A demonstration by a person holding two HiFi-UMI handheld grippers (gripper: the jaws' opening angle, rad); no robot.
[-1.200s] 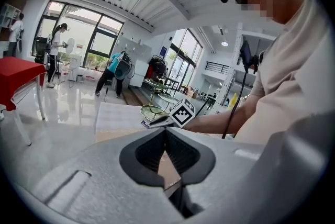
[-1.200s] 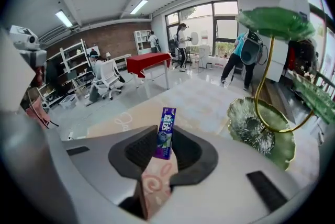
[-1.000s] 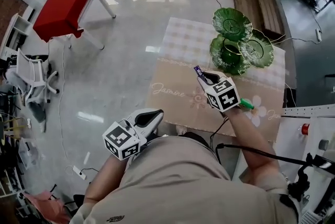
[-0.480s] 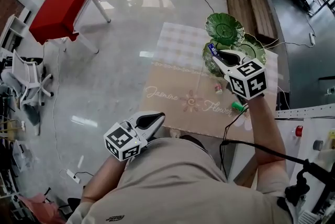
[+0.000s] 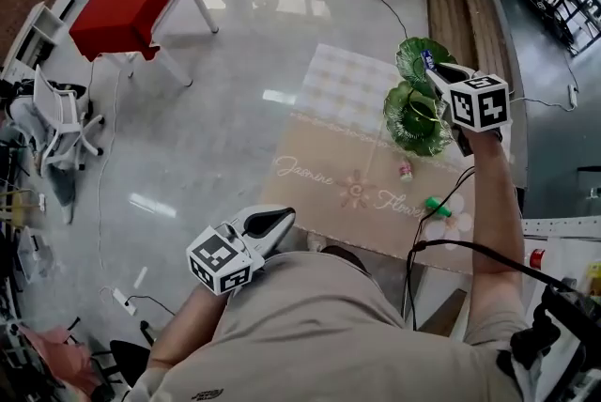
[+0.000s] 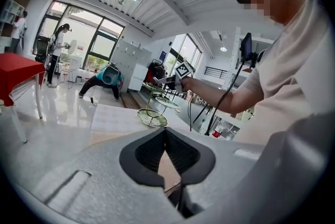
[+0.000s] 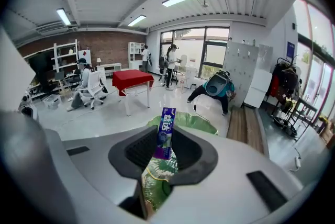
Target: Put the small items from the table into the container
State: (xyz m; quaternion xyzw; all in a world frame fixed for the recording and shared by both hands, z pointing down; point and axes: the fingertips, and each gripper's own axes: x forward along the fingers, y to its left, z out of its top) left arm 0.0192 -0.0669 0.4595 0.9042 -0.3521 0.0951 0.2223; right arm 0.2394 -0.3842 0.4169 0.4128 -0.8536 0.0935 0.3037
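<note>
step: carry-and-drop, one item in transit. right tongs (image 7: 163,150) are clenched on a purple gum pack (image 7: 166,134), gripped low on its body, so most of it sticks up past the tips. pack looks roughly upright, slight tilt.

where: in the head view the right tongs (image 5: 434,68) are up over the green tiered dish (image 5: 413,116), which stands at the far right corner of the counter (image 5: 338,90). the gum pack (image 5: 427,56) is above one of the upper leaf plates. the right gripper view shows green plate (image 7: 184,121) directly under and beyond the pack. not touching, as far as i can tell. can't say which tier it lines up with.

left tongs (image 5: 280,216) are parked near the torso, off the near edge of the counter. the left gripper view shows the left tongs (image 6: 166,136) clenched on nothing, idle.

left on the counter: a small pink item (image 5: 406,171) toward the right side, just this side of the dish, and a green item (image 5: 435,205) near the near right corner. so progress is partial, at least two more trips by my read.

next move, my judgement: lower a little, centre the pack over a plate bowl rather than the rim, then release. the plates are shallow and the pack is long and light, so a high or off-centre drop could bounce or slide off. watch the stand's wire frame.
</note>
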